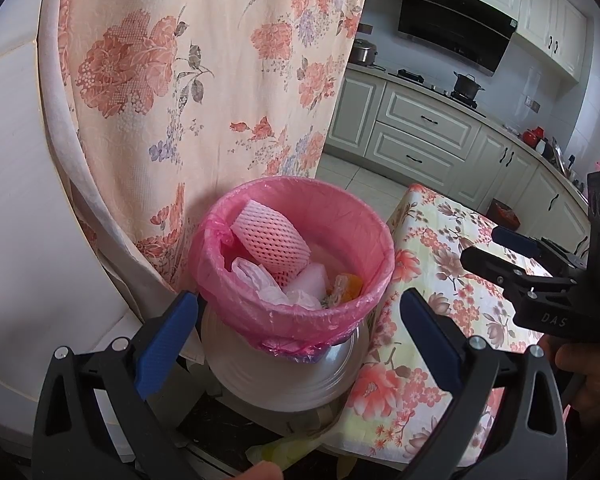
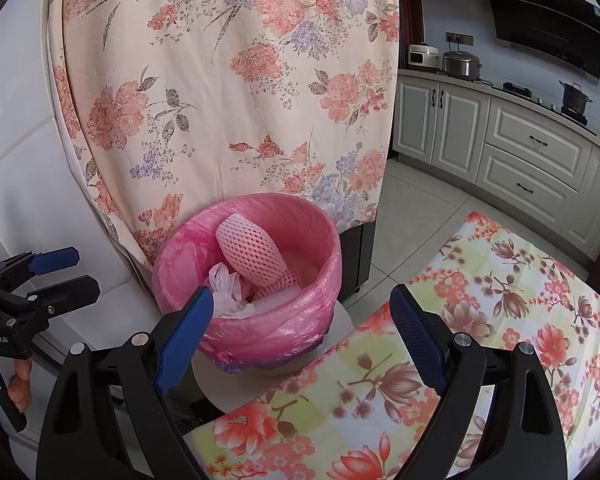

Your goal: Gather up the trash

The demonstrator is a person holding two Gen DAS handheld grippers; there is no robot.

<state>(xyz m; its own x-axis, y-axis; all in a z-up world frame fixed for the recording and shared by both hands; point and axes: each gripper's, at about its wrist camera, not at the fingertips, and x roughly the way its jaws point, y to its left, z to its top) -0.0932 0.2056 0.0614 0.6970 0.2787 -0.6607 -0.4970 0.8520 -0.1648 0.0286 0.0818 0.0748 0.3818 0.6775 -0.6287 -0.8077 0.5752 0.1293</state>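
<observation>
— How far along?

— The bin, centre frame, already holds foam net, bags and peel. My left gripper and right gripper are both spread, holding nothing.

— What's left?

— I see no loose trash on the tablecloth; probably nearly done.

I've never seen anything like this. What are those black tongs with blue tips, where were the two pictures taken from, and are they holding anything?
No robot here: a person holds a hand tool in each hand, each a two-finger gripper with a camera looking along its fingers. One picture comes from the left gripper, the other from the right gripper; each also sees the other at its edge. Both are open and hold nothing. They point at a bin with a pink bag, beside a table with a flowered cloth. Inside lie a pink foam net sleeve, crumpled white plastic and something orange. A flowered sheet hangs behind, with kitchen cabinets beyond.
</observation>
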